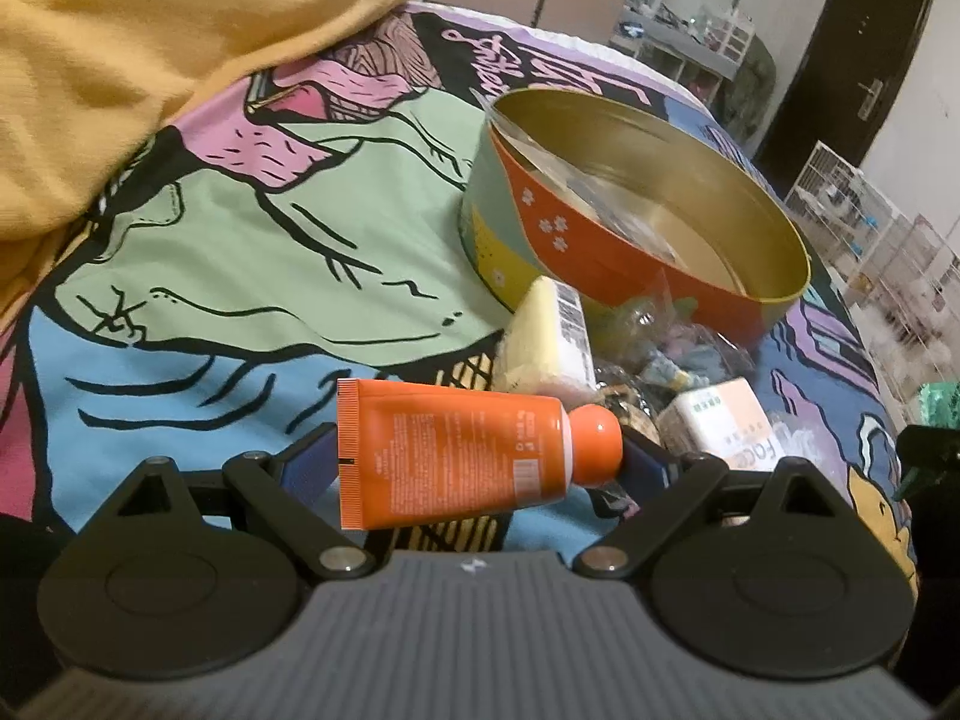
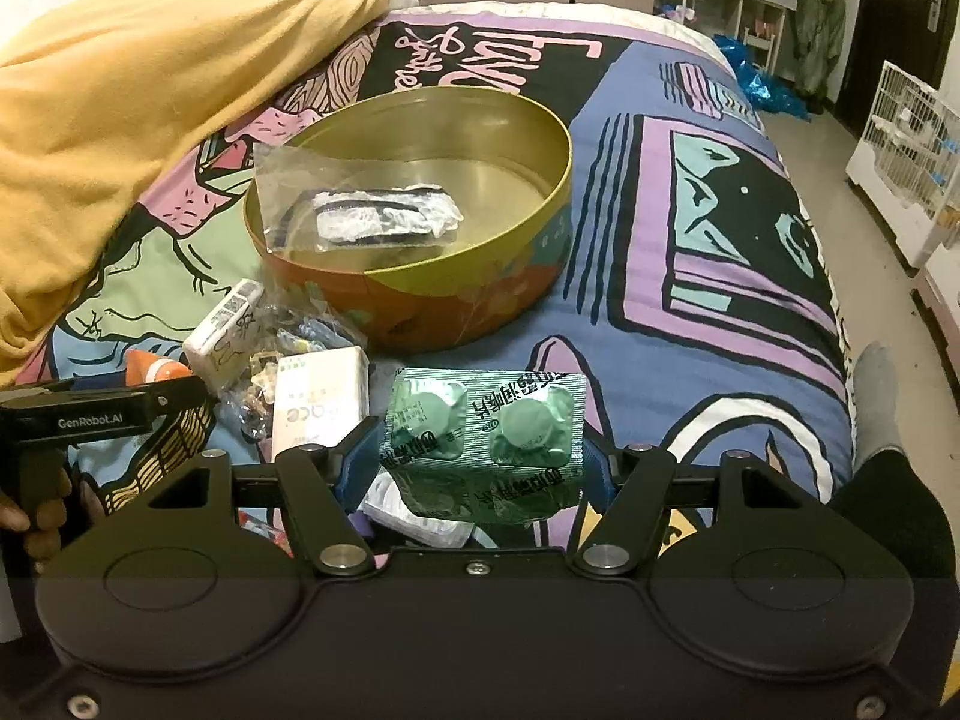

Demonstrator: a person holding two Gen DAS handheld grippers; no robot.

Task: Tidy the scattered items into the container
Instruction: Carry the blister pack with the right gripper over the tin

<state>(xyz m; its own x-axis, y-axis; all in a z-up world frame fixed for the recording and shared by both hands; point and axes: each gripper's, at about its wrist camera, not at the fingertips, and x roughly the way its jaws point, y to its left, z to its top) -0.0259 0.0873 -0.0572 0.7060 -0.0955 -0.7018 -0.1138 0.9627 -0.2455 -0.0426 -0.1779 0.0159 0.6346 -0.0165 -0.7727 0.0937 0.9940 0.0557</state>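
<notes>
Your left gripper [image 1: 480, 459] clamps the orange tube [image 1: 456, 453] crosswise. Your right gripper [image 2: 480, 456], half open, grips the green blister pack [image 2: 486, 438] by its edges. The round tin [image 2: 414, 228] sits beyond on the bedspread [image 2: 690, 276], holding a clear bag [image 2: 360, 210].

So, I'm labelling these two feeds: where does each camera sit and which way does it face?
Left wrist: on the left tool, looking down at the bed; its fingers hold an orange tube.
Right wrist: on the right tool, gripping a green blister pack; a hand shows.
Shared: the round tin.
</notes>
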